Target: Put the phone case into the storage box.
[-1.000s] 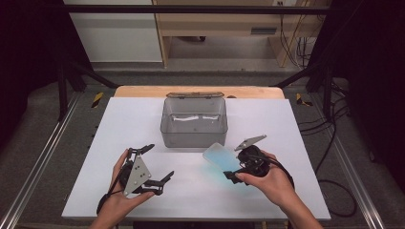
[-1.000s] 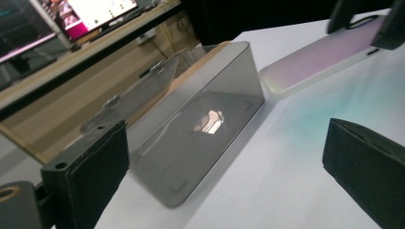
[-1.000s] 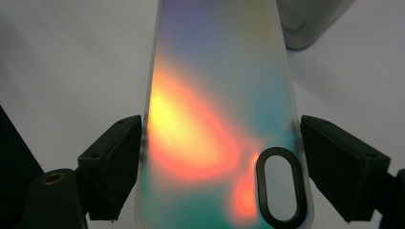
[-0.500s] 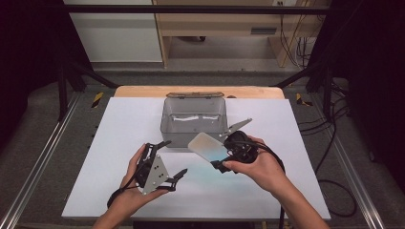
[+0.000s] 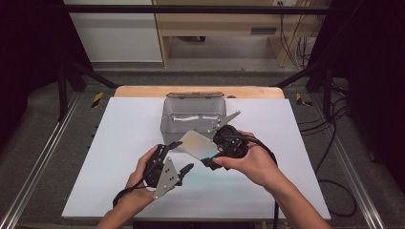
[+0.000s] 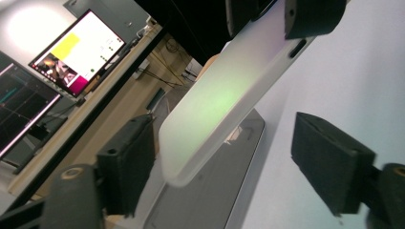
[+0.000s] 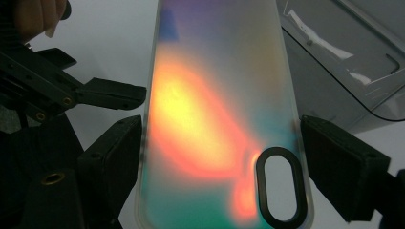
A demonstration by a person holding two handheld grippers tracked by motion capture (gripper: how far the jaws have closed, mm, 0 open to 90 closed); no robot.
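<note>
White table (image 5: 119, 143) bears a clear plastic box (image 5: 193, 117) at twelve o'clock, before which the right gripper (image 5: 210, 155) pinches an iridescent phone case (image 5: 198, 144) by its edges, while the left gripper (image 5: 179, 155) at seven o'clock has just been closing, its jaws spread around the case's free end without touching.

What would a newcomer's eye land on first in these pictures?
First, the iridescent phone case, glowing orange and green, held across its width in the right gripper above the middle of the white table. Next, the left gripper, whose jaws have just been closing, with the case's free end between them but not yet pressed. Behind both stands a clear plastic box at the table's far edge.
</note>
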